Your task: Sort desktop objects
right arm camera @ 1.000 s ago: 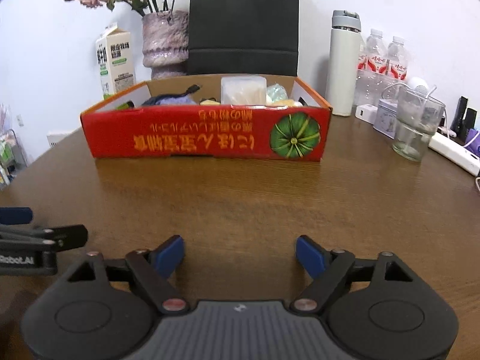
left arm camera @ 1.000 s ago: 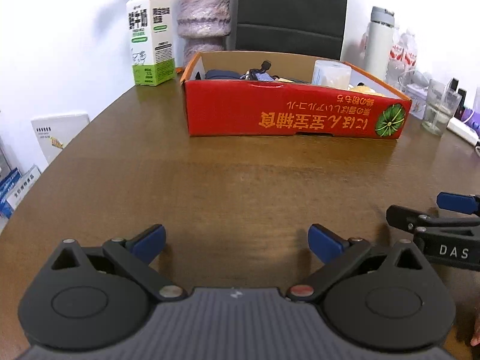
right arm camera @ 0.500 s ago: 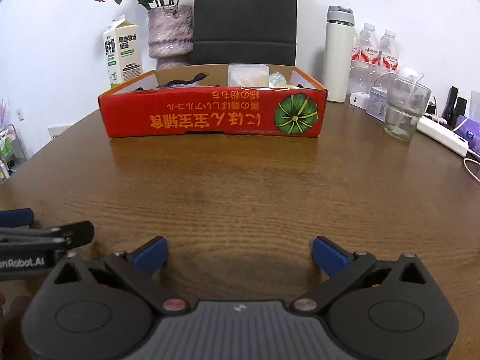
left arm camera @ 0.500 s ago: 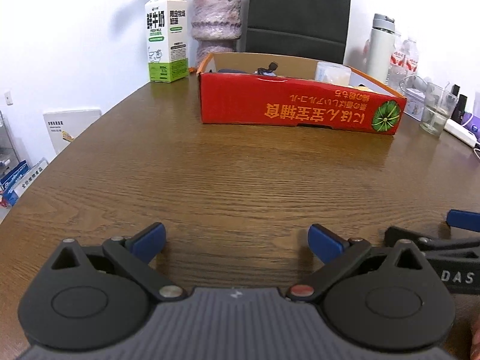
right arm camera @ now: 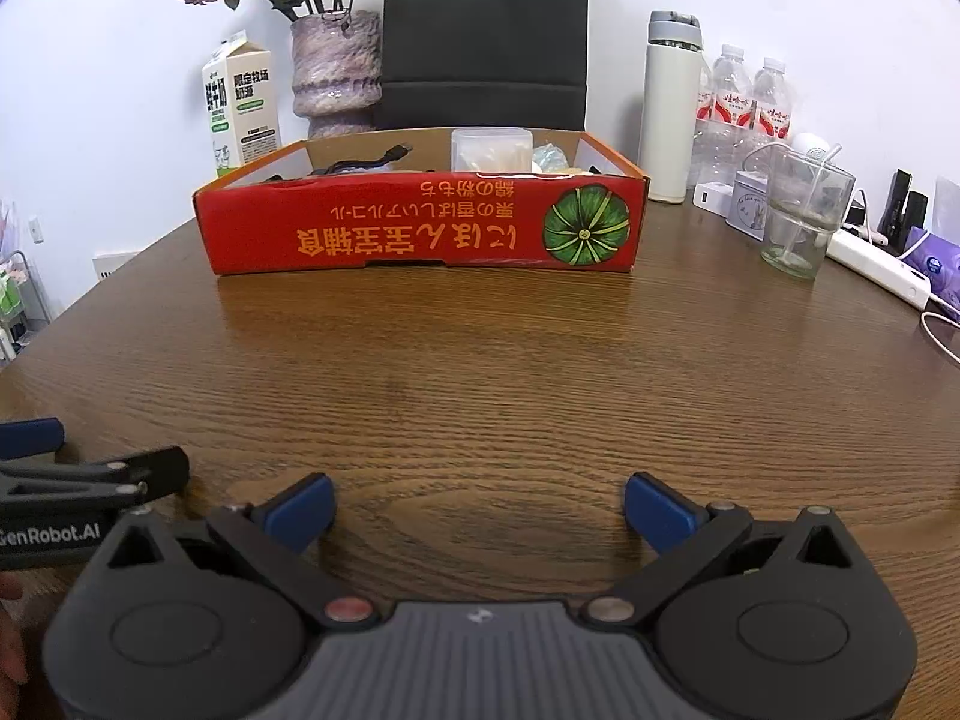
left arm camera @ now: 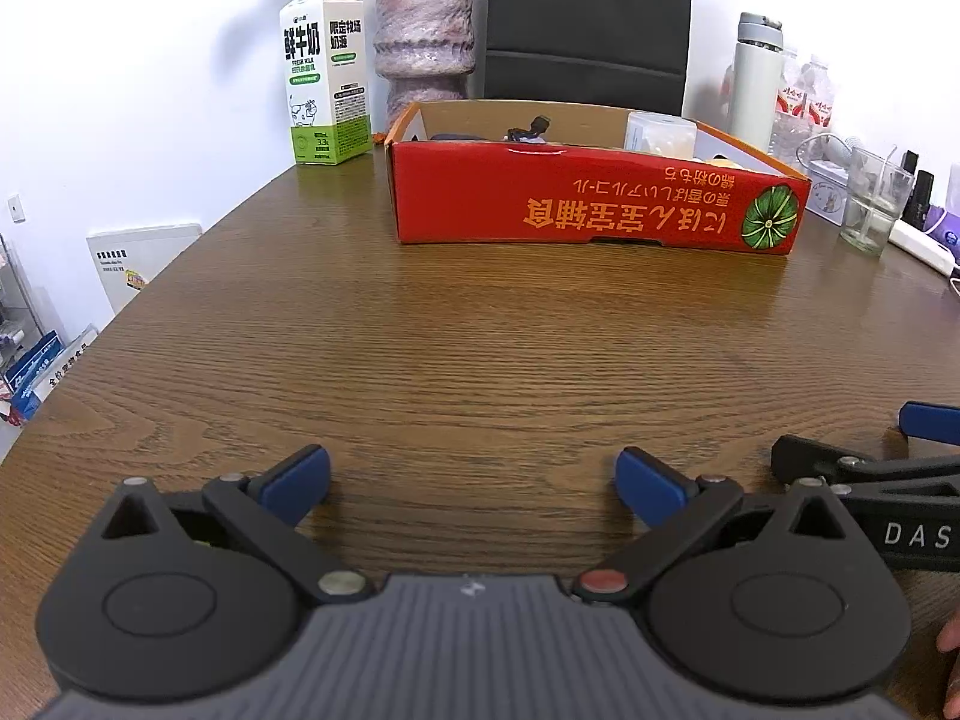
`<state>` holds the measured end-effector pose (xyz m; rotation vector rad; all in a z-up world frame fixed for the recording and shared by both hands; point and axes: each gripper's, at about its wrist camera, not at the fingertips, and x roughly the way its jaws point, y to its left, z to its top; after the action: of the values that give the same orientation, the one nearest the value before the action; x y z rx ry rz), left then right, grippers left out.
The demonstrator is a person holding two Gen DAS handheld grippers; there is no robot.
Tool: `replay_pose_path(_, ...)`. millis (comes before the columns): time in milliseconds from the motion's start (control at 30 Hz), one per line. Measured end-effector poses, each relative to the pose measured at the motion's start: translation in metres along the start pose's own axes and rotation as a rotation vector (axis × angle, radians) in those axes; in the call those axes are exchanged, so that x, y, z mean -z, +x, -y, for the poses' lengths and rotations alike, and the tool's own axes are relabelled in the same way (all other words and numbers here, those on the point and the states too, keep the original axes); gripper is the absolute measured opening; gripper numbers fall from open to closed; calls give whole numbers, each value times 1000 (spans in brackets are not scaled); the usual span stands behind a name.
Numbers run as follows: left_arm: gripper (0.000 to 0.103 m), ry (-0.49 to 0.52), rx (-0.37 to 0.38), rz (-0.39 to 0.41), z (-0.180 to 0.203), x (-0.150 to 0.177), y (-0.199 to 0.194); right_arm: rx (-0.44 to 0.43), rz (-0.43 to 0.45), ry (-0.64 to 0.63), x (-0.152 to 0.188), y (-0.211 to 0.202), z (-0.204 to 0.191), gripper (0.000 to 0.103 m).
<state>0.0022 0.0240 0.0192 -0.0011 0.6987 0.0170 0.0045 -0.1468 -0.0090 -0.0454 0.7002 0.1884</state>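
A red cardboard box [left arm camera: 594, 204] [right arm camera: 420, 228] stands at the far middle of the brown wooden table. It holds a clear plastic container [right arm camera: 492, 147], a black cable [right arm camera: 369, 162] and other small items, mostly hidden by its front wall. My left gripper [left arm camera: 471, 477] is open and empty, low over the table's near side. My right gripper [right arm camera: 479, 507] is open and empty beside it, also near the front. Each gripper's side shows in the other view: the right one [left arm camera: 864, 471] and the left one [right arm camera: 90, 474].
A milk carton [left arm camera: 324, 69] and a stone vase [left arm camera: 423, 39] stand behind the box on the left, with a black chair [right arm camera: 483, 30] behind. A white flask [right arm camera: 672, 108], water bottles [right arm camera: 744, 99], a glass [right arm camera: 804, 219] and a power strip [right arm camera: 876, 267] are at the right.
Both grippers have drawn back from the red box toward the table's near side. The box now looks smaller and farther. Both stay open and empty.
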Motion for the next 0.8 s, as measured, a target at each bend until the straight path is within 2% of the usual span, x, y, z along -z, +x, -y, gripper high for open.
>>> replay_pose_path(800, 103, 0, 1, 0, 0, 0, 0, 6, -1, 5, -2, 3, 2, 103)
